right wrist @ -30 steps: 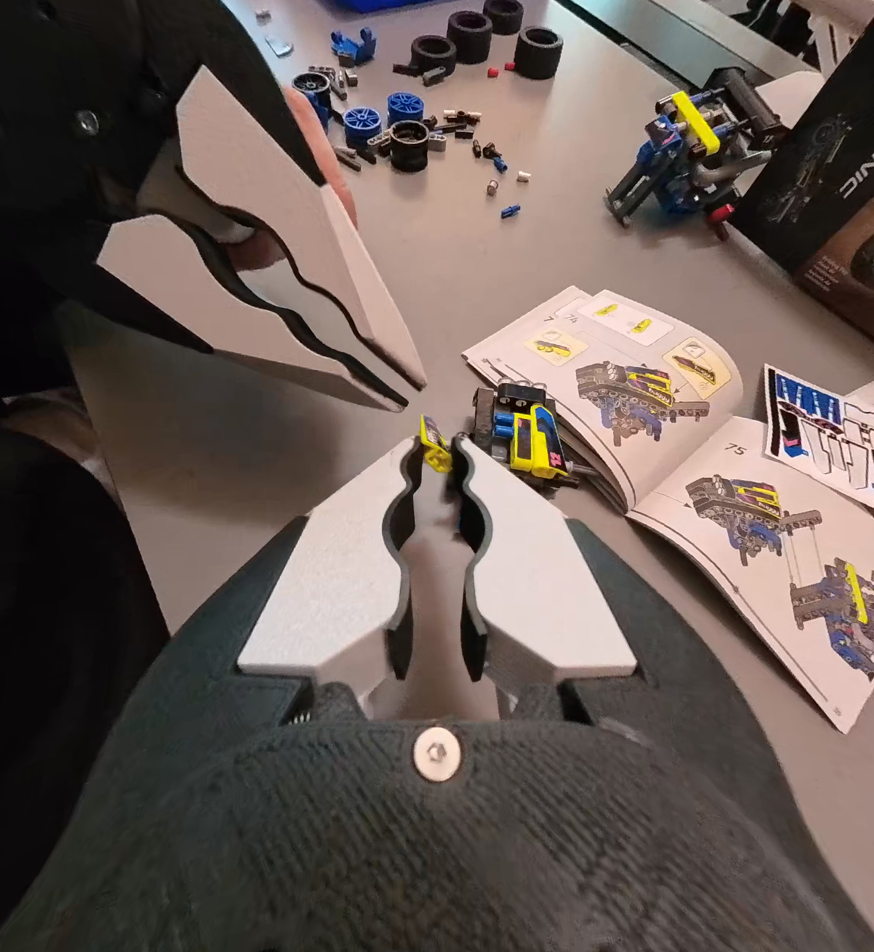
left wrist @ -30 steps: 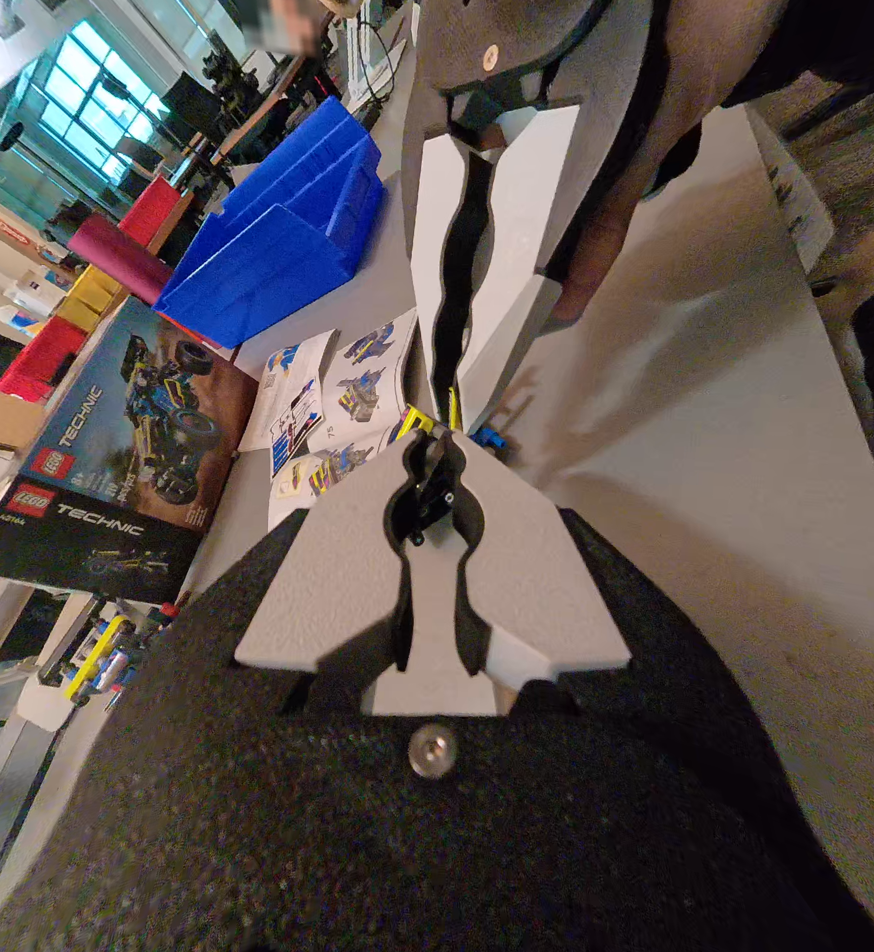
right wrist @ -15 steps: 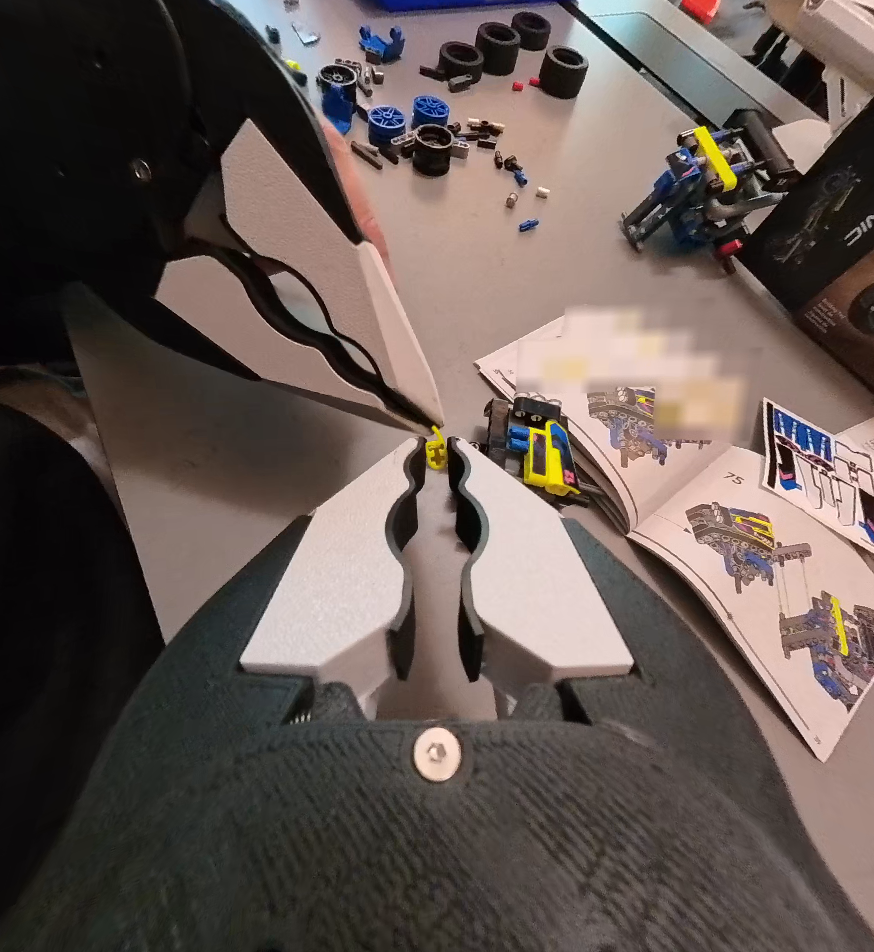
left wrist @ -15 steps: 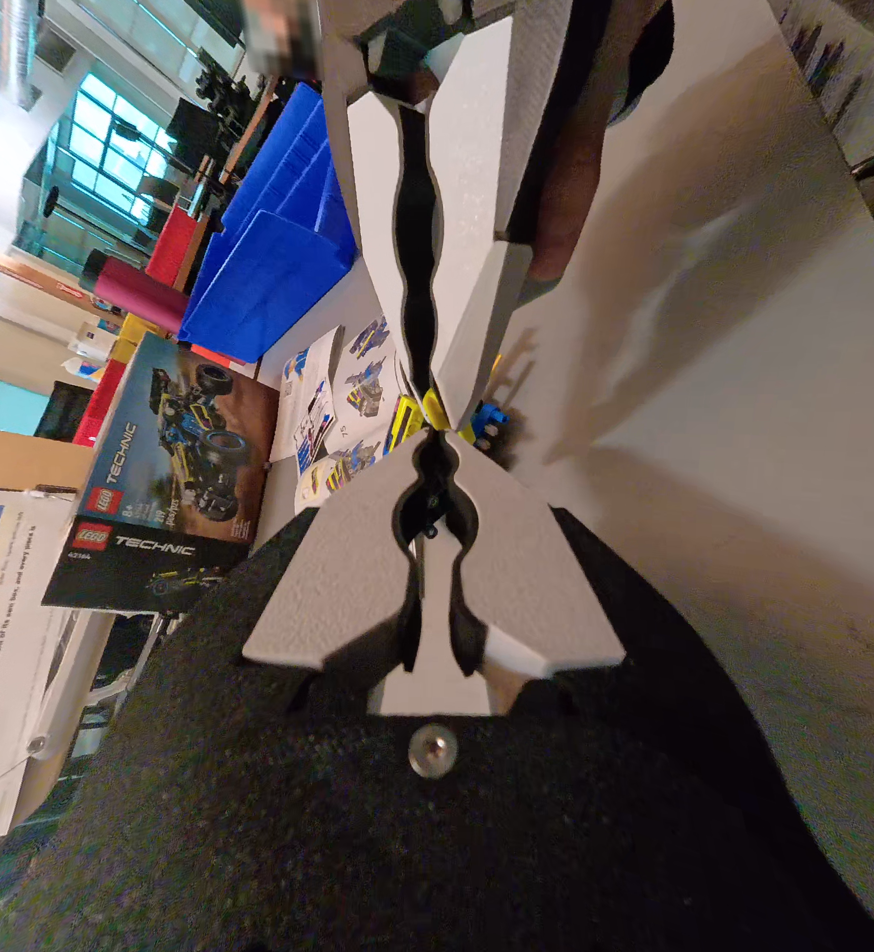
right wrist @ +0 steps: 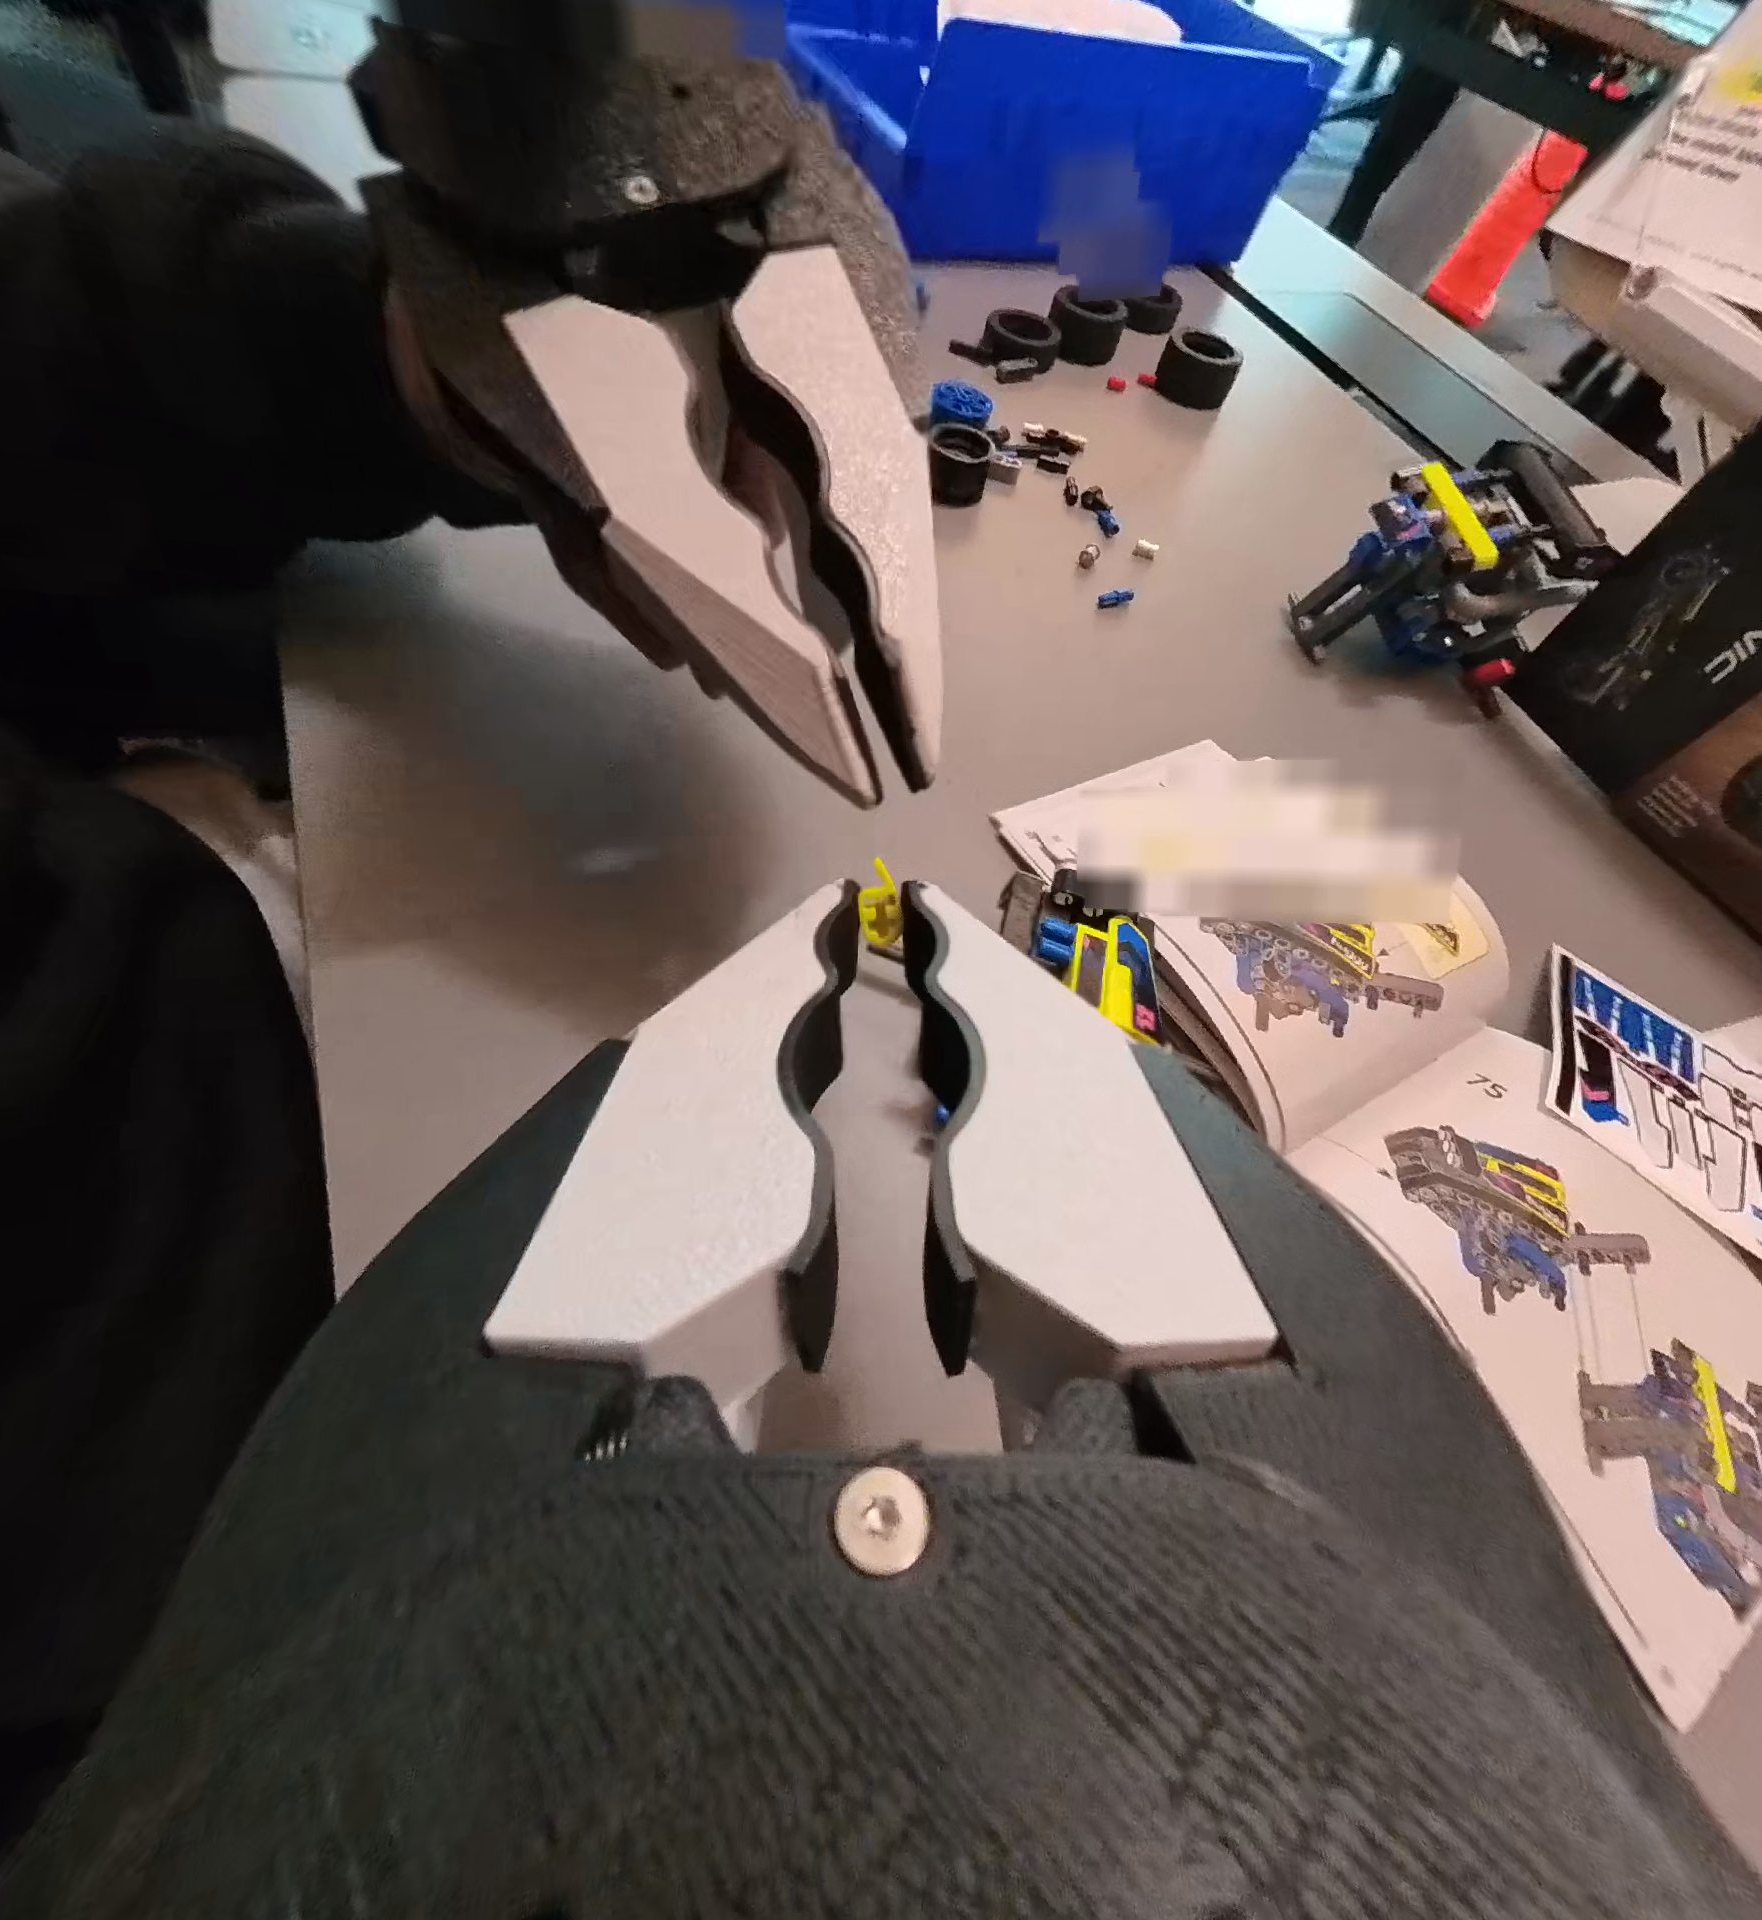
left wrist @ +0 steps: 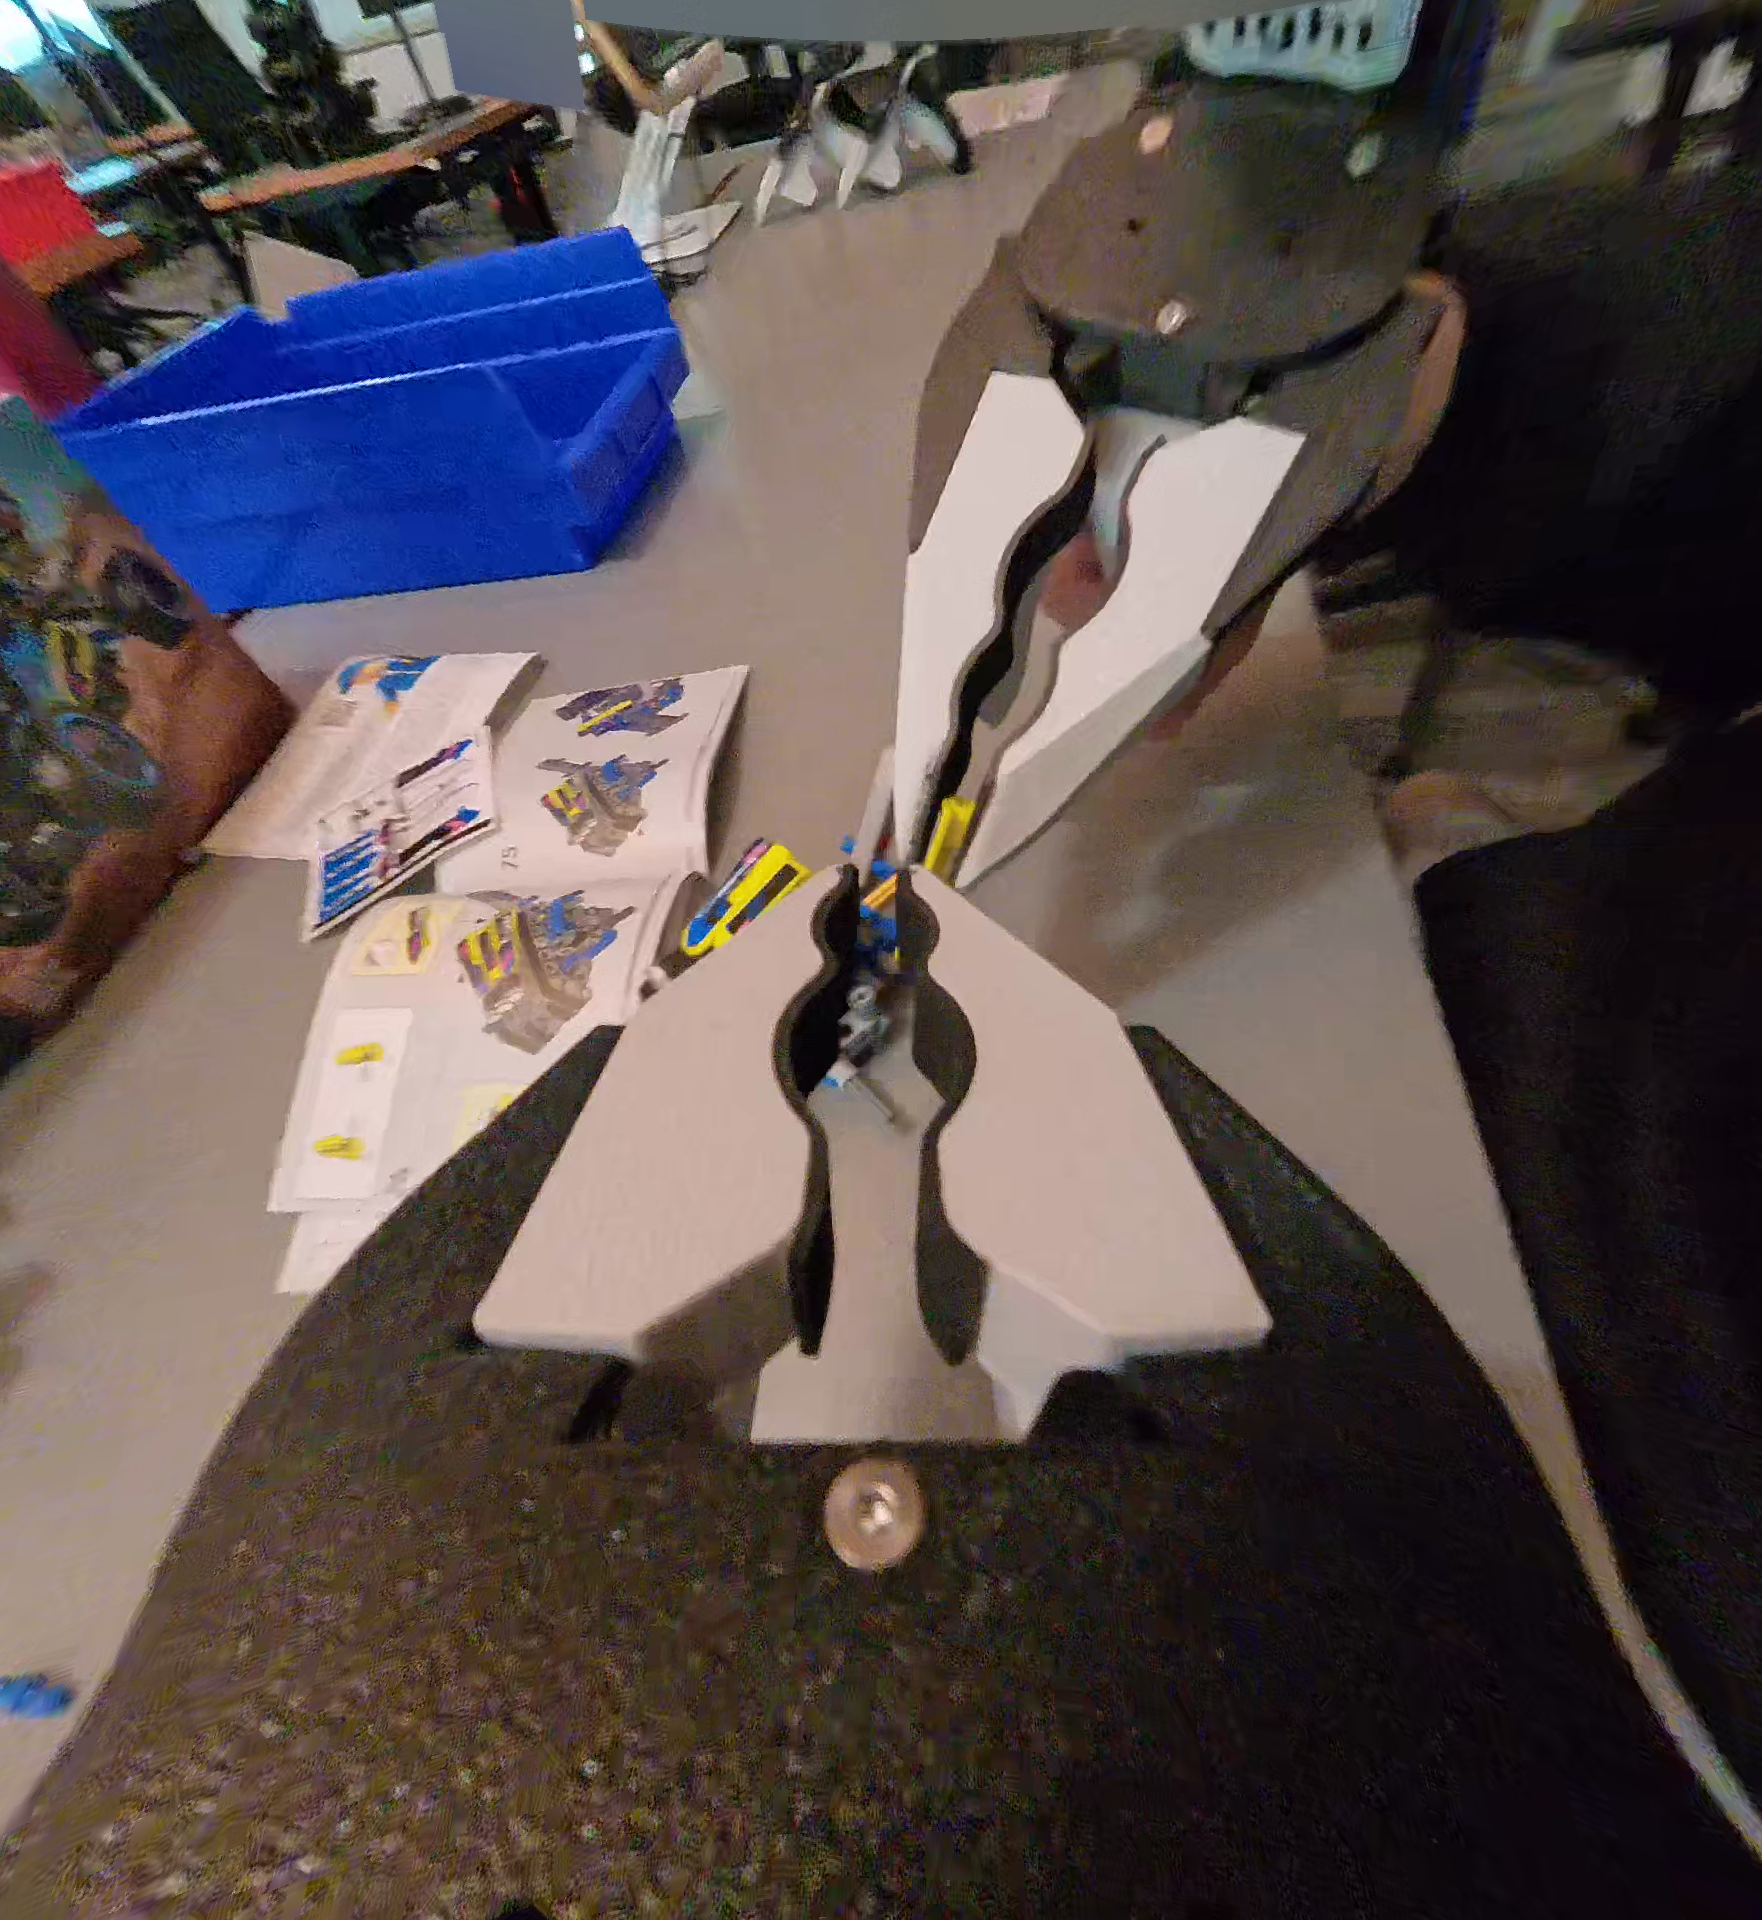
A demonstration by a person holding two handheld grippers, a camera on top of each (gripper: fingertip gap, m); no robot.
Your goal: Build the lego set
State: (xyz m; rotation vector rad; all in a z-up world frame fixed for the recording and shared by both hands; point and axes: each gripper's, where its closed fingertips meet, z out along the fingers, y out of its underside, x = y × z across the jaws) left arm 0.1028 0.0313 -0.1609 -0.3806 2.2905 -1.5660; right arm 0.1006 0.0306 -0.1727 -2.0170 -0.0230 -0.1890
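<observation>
Right gripper (right wrist: pixel 882 914): jaws nearly closed, a small yellow piece (right wrist: pixel 879 906) pinched at the tips, held above the grey table (right wrist: pixel 503 790).

Left gripper (right wrist: pixel 892 779): seen opposite in the right wrist view, tips close together with a thin gap and nothing between them, a short way from the yellow piece. In its own view the model shows behind the gap.

A yellow-blue model (right wrist: pixel 1105 961) lies just right of the right fingers, against an open booklet (right wrist: pixel 1479 1195). Loose parts and black tyres (right wrist: pixel 1085 312) sit farther back, before a blue bin (right wrist: pixel 1095 135).
</observation>
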